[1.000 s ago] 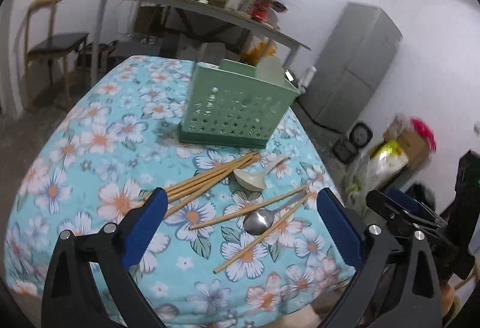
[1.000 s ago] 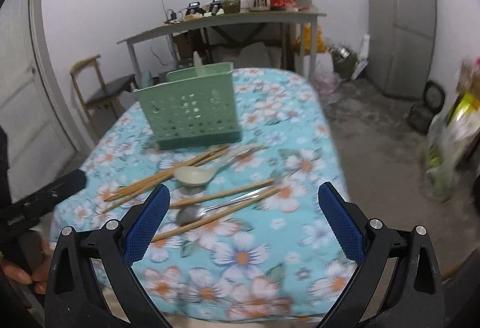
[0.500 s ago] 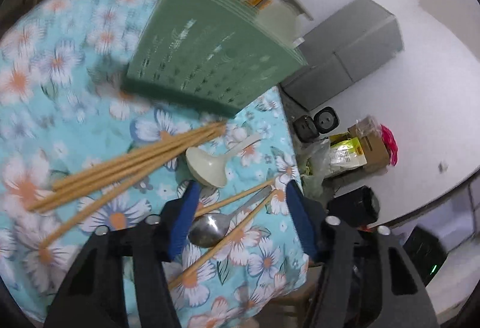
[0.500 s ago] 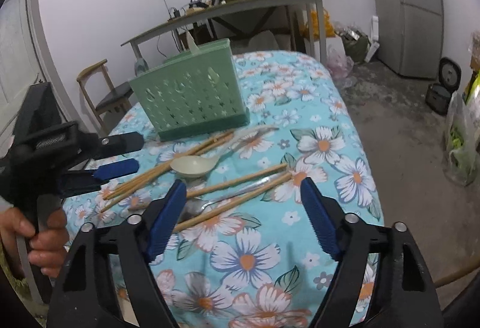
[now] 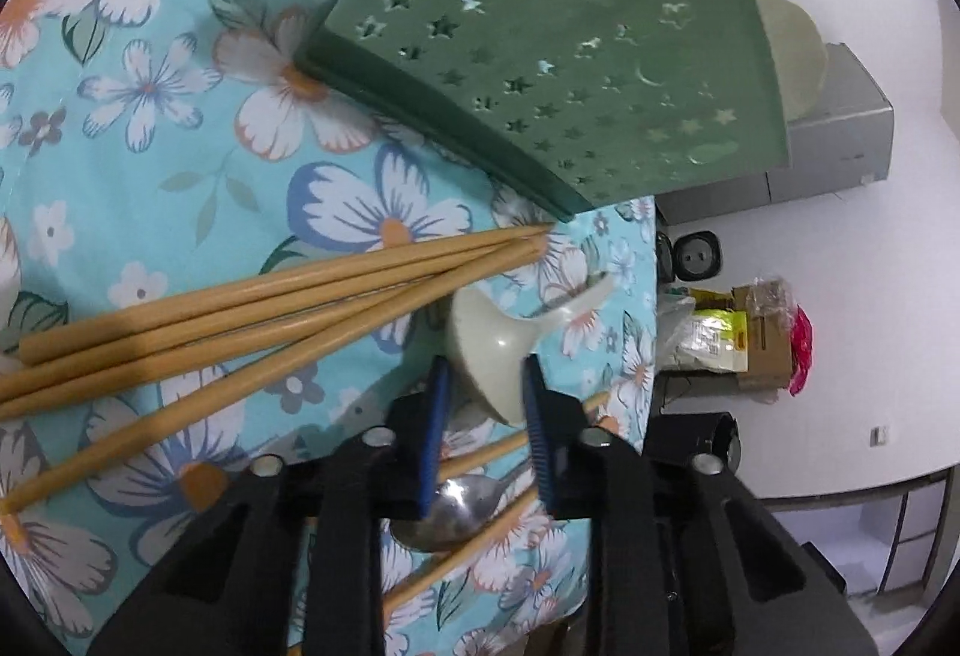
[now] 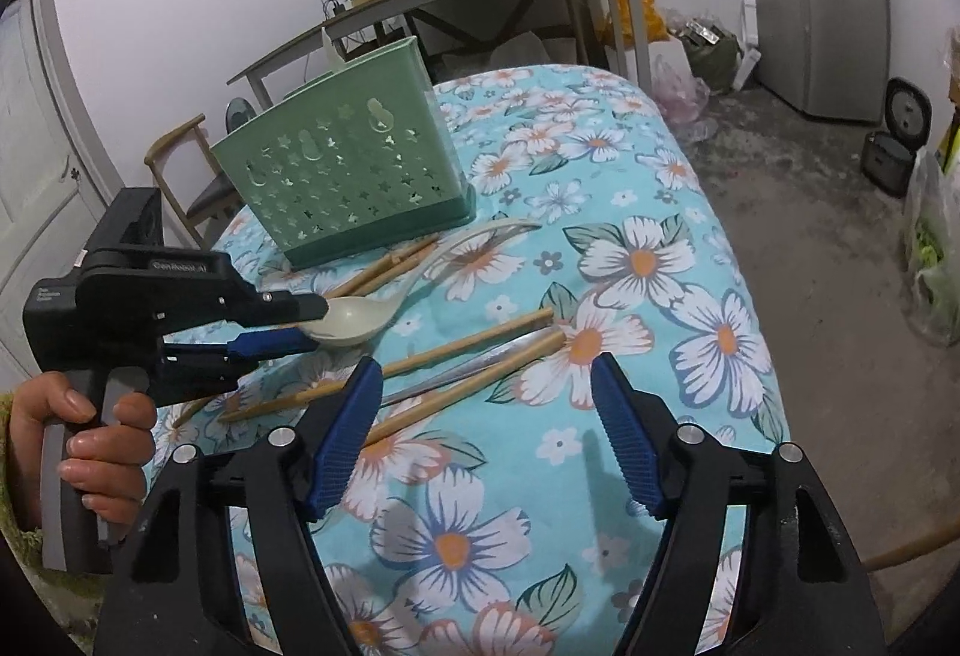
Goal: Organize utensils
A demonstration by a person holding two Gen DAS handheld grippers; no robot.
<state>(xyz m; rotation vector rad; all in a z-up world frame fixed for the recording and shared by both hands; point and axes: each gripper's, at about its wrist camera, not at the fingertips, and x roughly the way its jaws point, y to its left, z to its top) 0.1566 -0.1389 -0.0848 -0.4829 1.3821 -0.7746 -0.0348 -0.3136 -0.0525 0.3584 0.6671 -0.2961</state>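
Standing on the tabletop (image 6: 690, 212), green utensil caddy (image 6: 354, 176) is showing one pale handle; left claw (image 5: 483, 392) is closing around the ceramic spoon (image 5: 492, 350), right claw (image 6: 486, 416) is gaping wide, narrowing slightly.

The worktop (image 6: 690, 212) is covered by a turquoise cloth (image 6: 600, 146) printed with white and orange flowers, which hangs over its near and right edges. A green perforated utensil holder (image 6: 348, 182) stands upright toward the far left part of the worktop, and a bundle of wooden chopsticks (image 5: 252, 308) lies on the cloth just in front of its base. Nearer the front edge lie a pale plastic spoon (image 6: 354, 320), with its handle reaching toward the holder's base, a metal spoon (image 5: 450, 512) and two more chopsticks (image 6: 474, 338), one on either side of the metal spoon's handle.
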